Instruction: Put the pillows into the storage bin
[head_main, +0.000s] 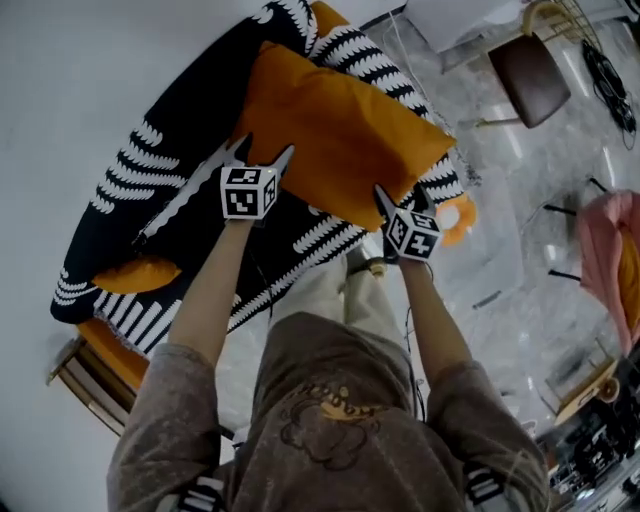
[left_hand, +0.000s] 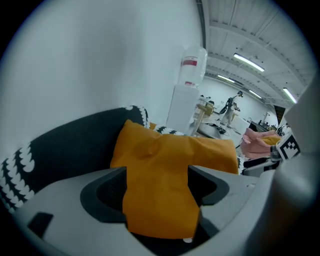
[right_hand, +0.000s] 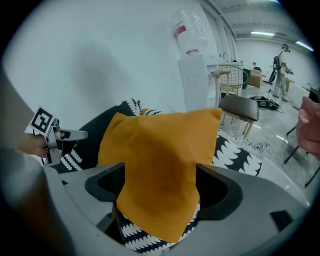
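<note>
On the black-and-white cover (head_main: 110, 235) by the white wall lies the big orange pillow (head_main: 340, 130). A person stands over it with tongs in each hand.

The left tongs (head_main: 263, 150) are at one near corner of the pillow and the right tongs (head_main: 403, 200) are at the other. One hand on each corner keeps a big floppy pillow flat, so it does not fold or swing. Both tongs are spread wide. A corner of the pillow sits in each gap, but the tongs do not look like they are squeezing it. The cover seems to carry the pillow's weight.

A smaller orange pillow (head_main: 135, 273) lies lower down on the same cover. It is hard to tell if this cover is part of the storage bin.

The water bottle (left_hand: 192, 67) by the wall has a red label, but its words are too small to read. The cubes on the tongs show black-and-white squares, not words. The print on the person's shirt (head_main: 330, 415) is too blurry to read.
</note>
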